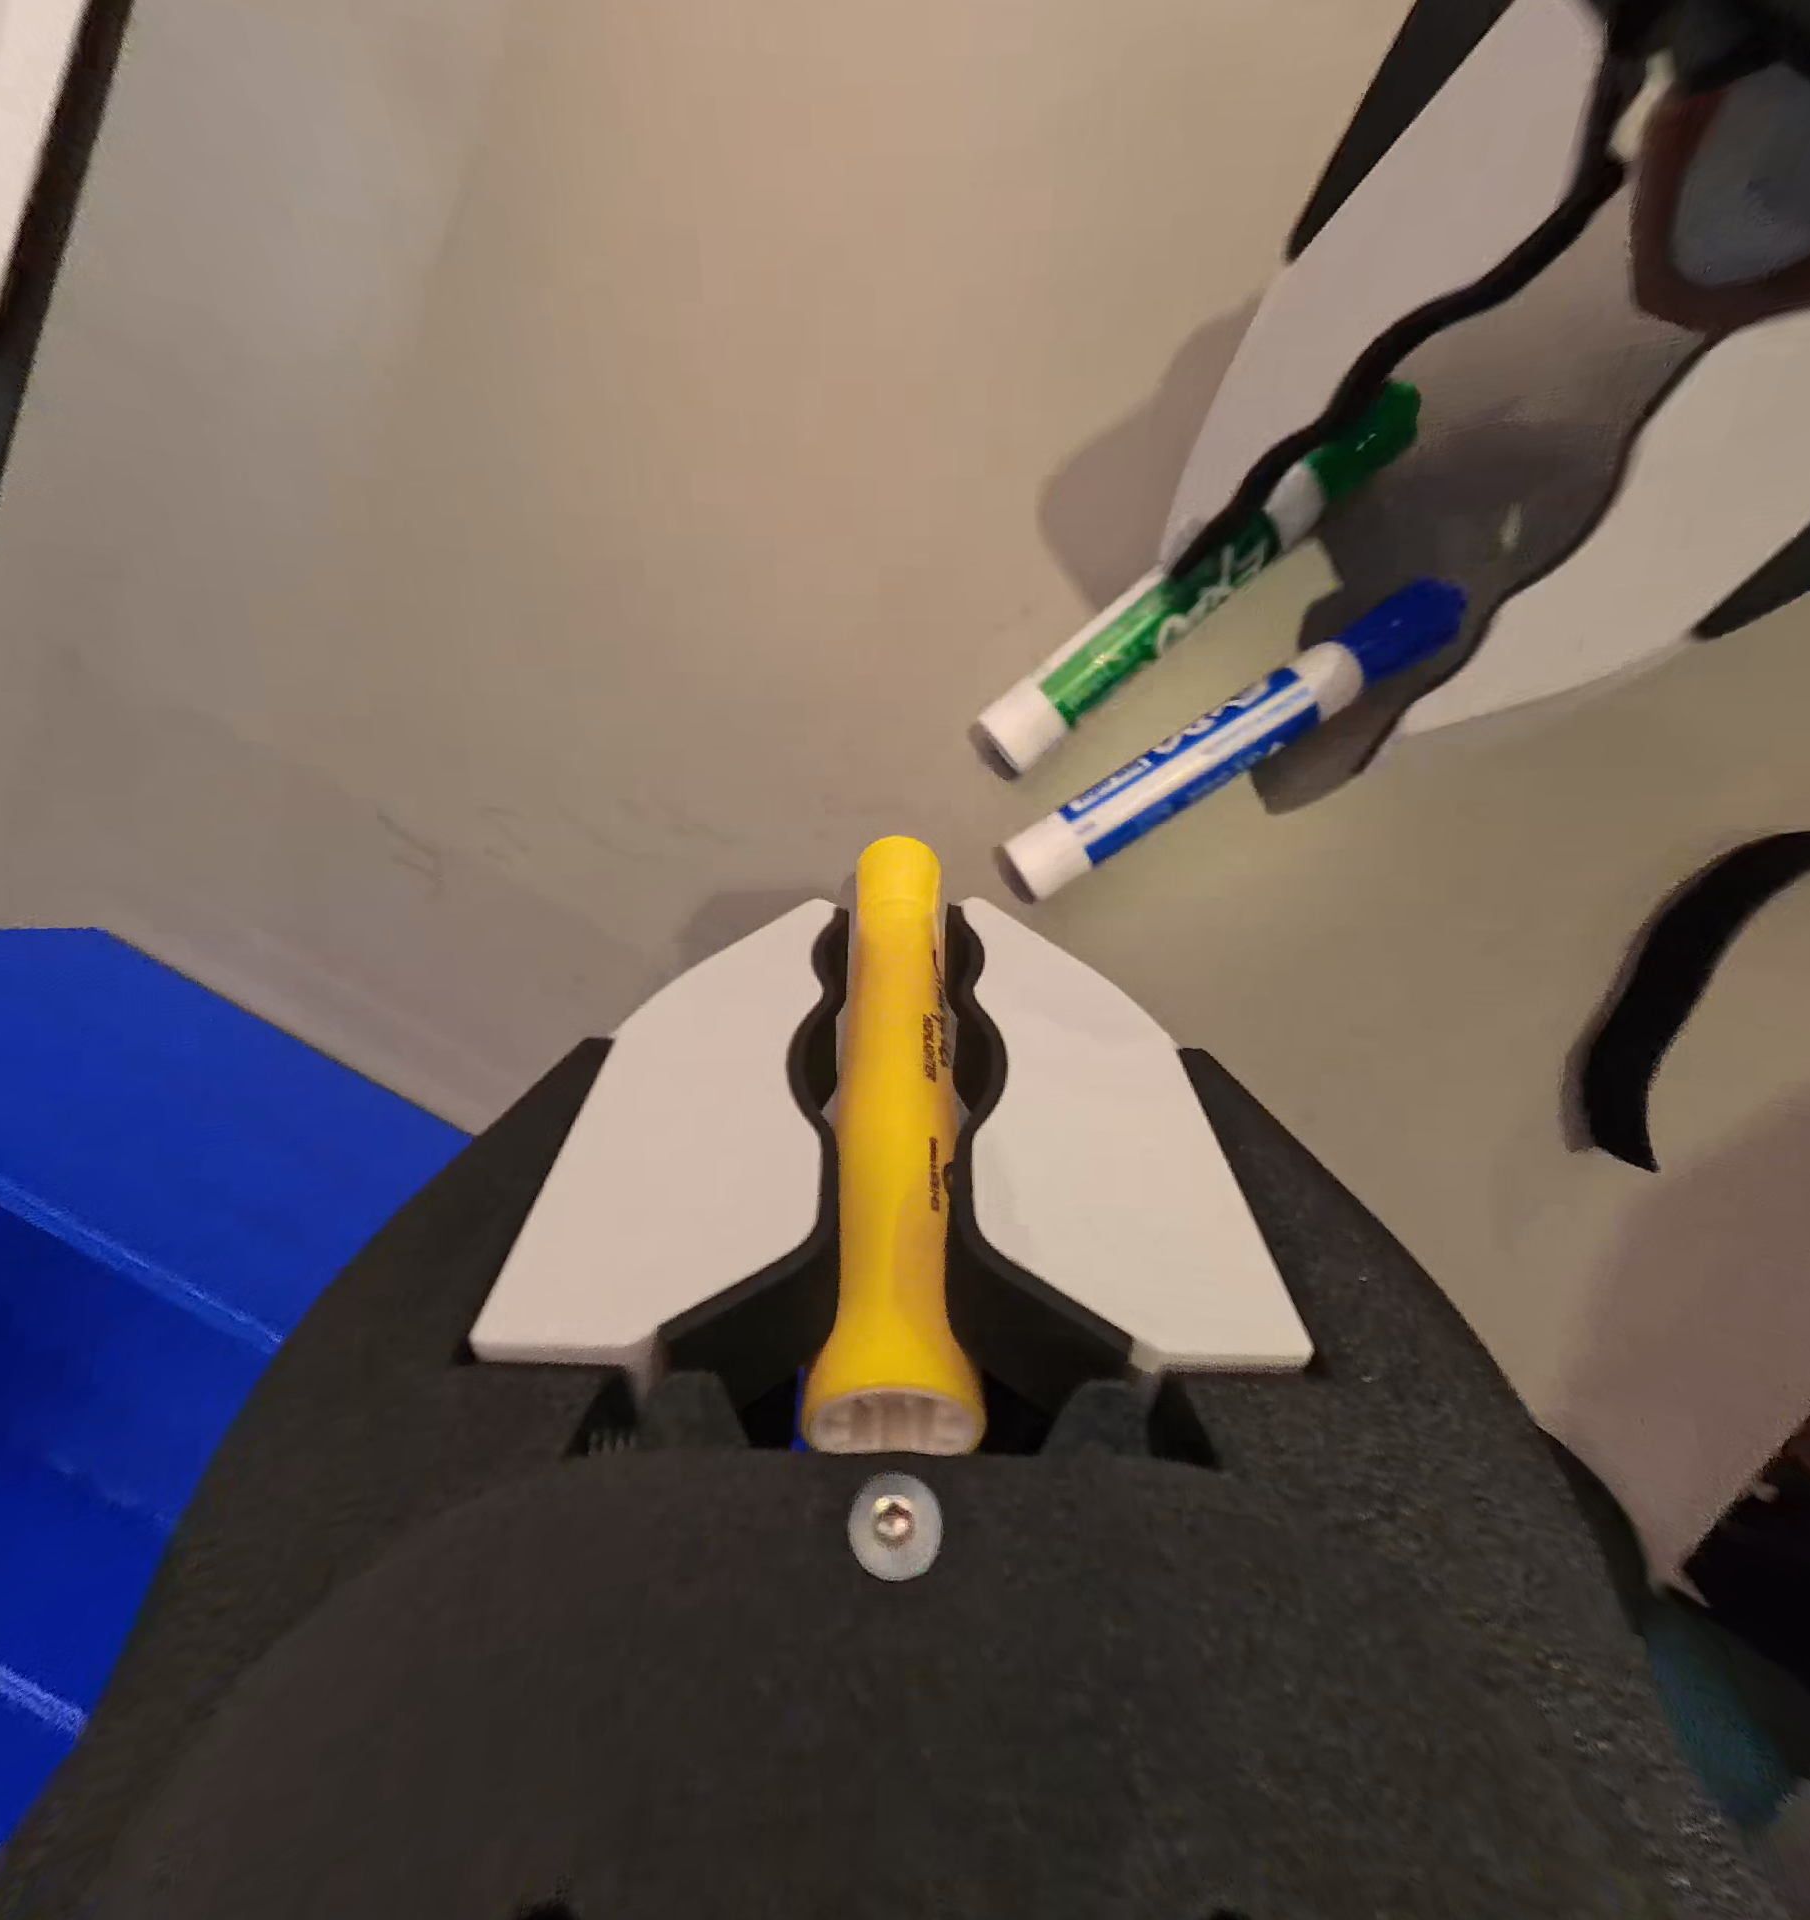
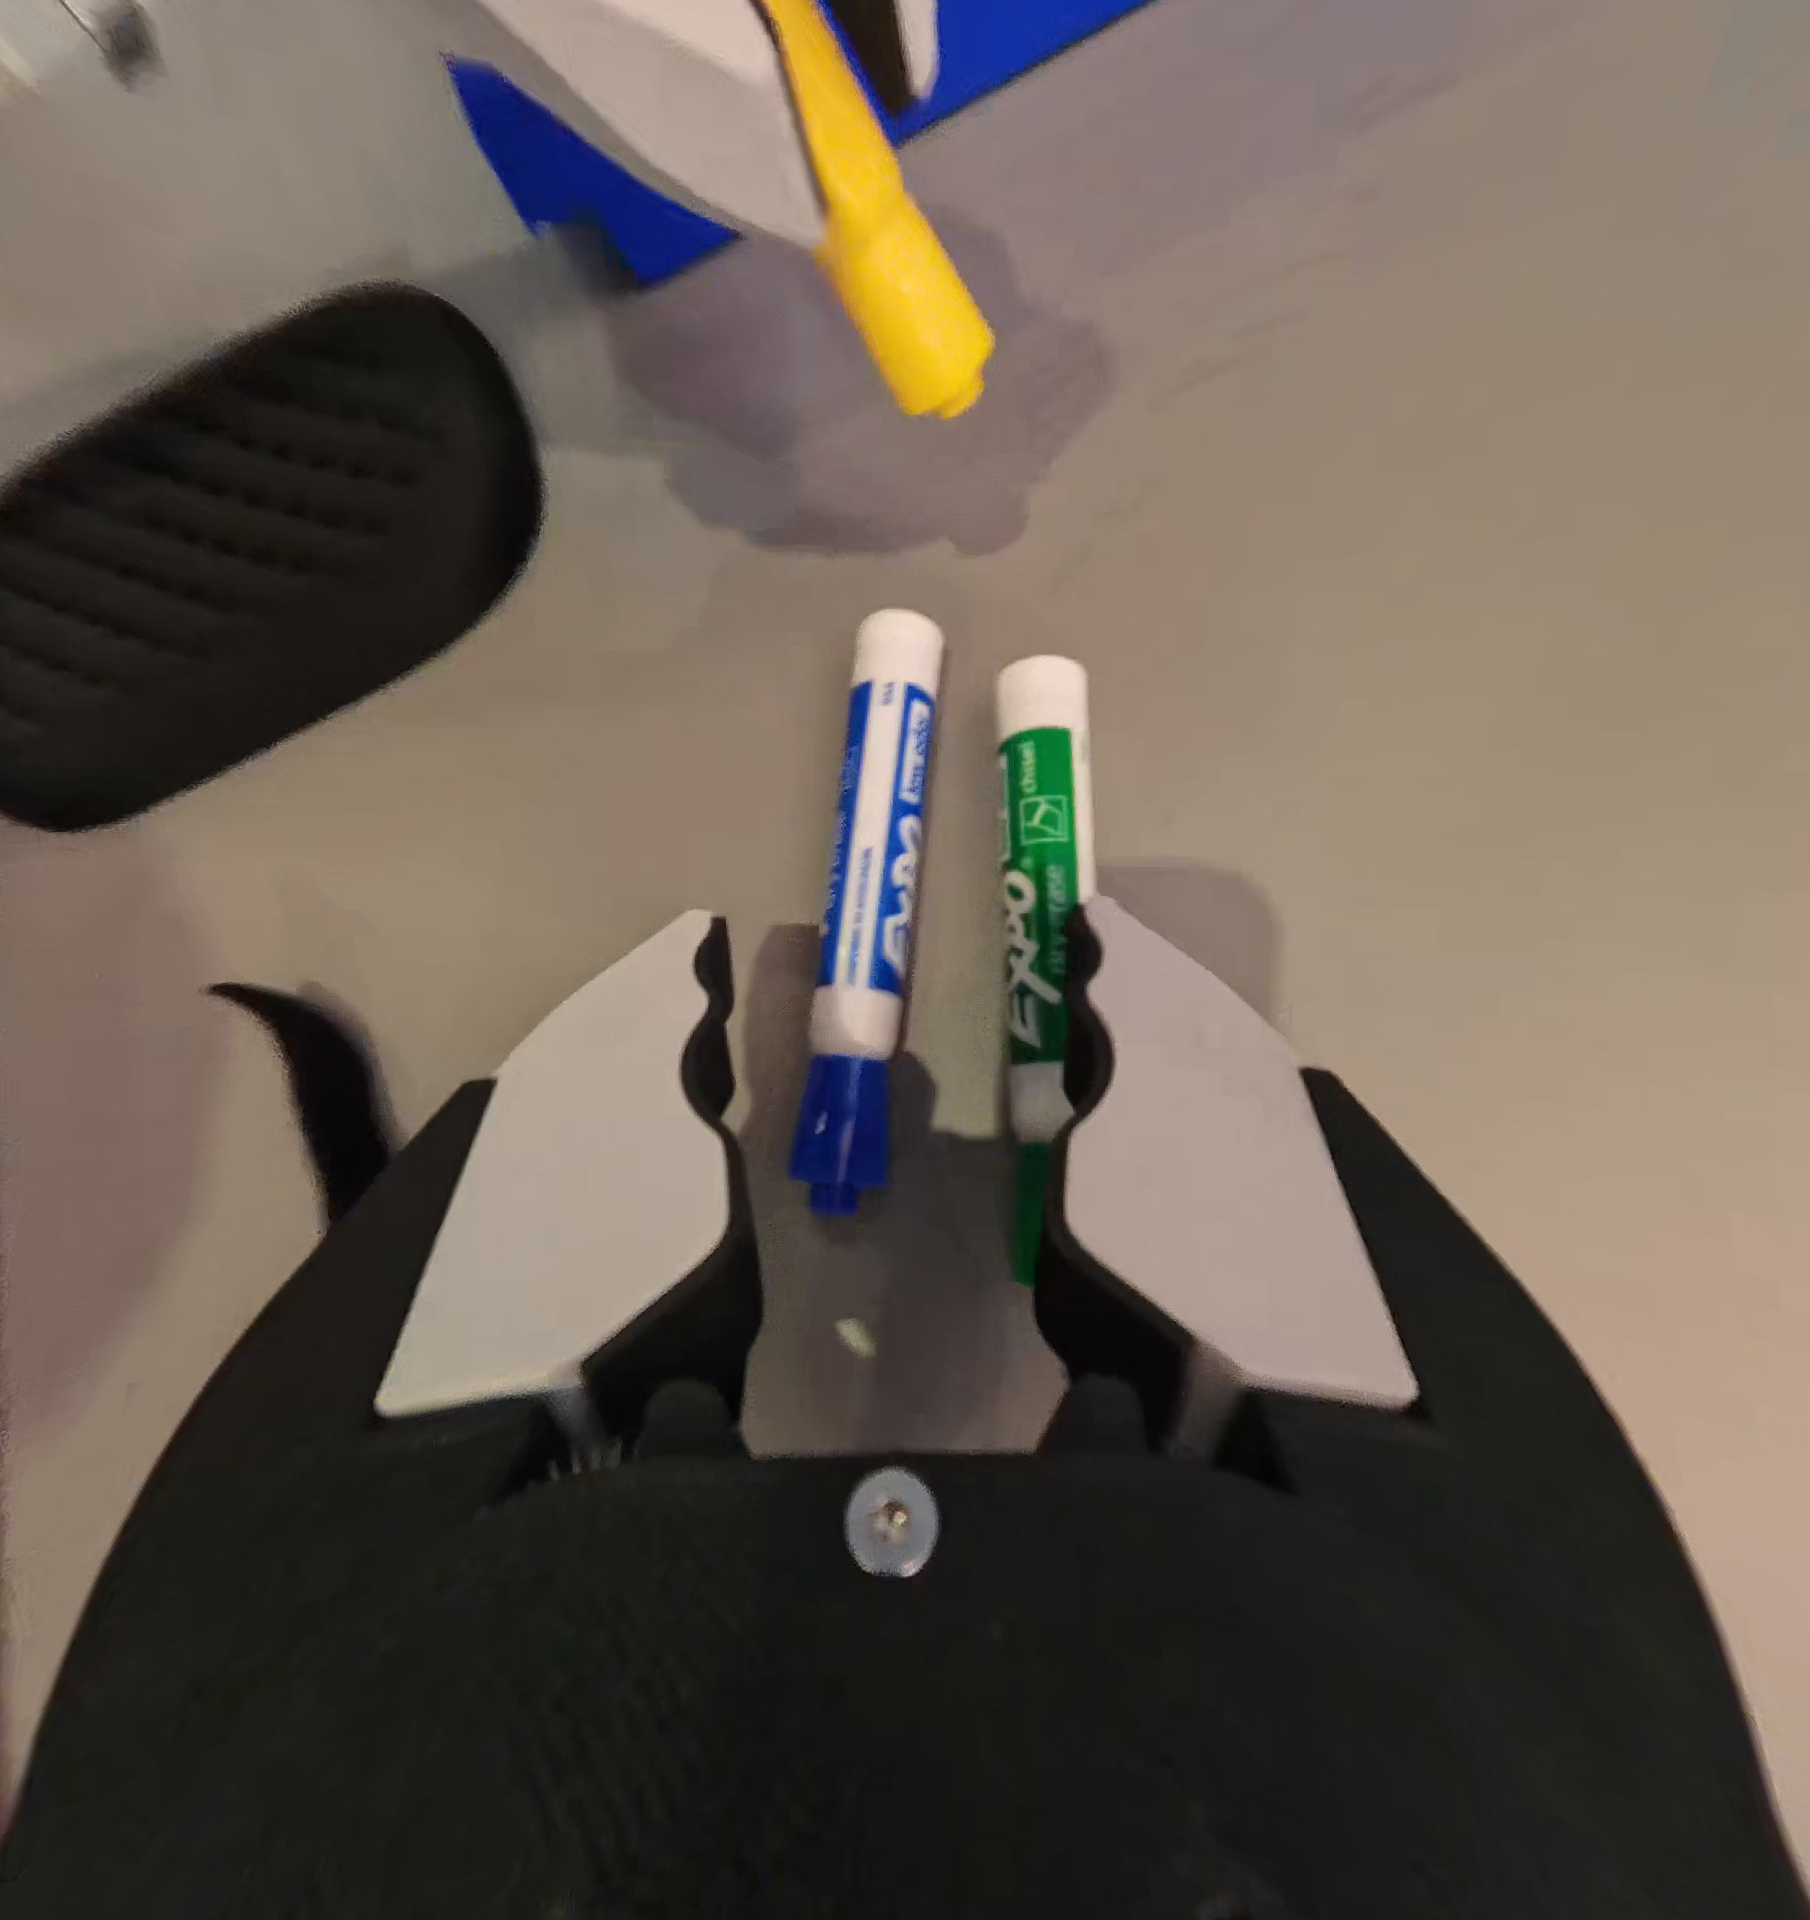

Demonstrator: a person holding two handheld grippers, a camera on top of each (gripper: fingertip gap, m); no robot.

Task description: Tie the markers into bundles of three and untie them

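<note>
- Pale beige bench (image 2: 1400,623) under both my tools, plain and matte, with a blue bin (image 1: 101,1247) off to my left.
- My left gripper (image 1: 896,920) is closed on the yellow marker (image 1: 890,1122). The barrel runs straight down the gap between the fingers, with the butt end back toward the camera and the far end poking just past the tips.
- In the right wrist view that yellow marker hangs above the bench, tilted, with its free end aimed down toward the other two.
- My right gripper (image 2: 901,925) is wide open and holds nothing. It sits low, straddling the blue marker (image 2: 870,883) and the green marker (image 2: 1046,883).
- Those two lie flat on the bench, just beside each other and nearly parallel, a narrow gap between them. Their long axes run along my fingers, with the coloured caps toward my right camera and the white butt ends away.
- The green one lies right against my right-hand finger; I can't tell whether they touch. The blue one lies clear of the other finger.
- I'd judge all three as light, stiff, smooth plastic tubes that will roll on the bench and may slip or twist in a pinch.
- I'd grip them mid-barrel, across the axis, seated in the notches of the fingers.
- A black strap (image 2: 314,1081) lies near my right gripper, curled; I take it for the tie, soft and floppy.
- A black ribbed pad (image 2: 236,561) sits farther left, blurred.
</note>
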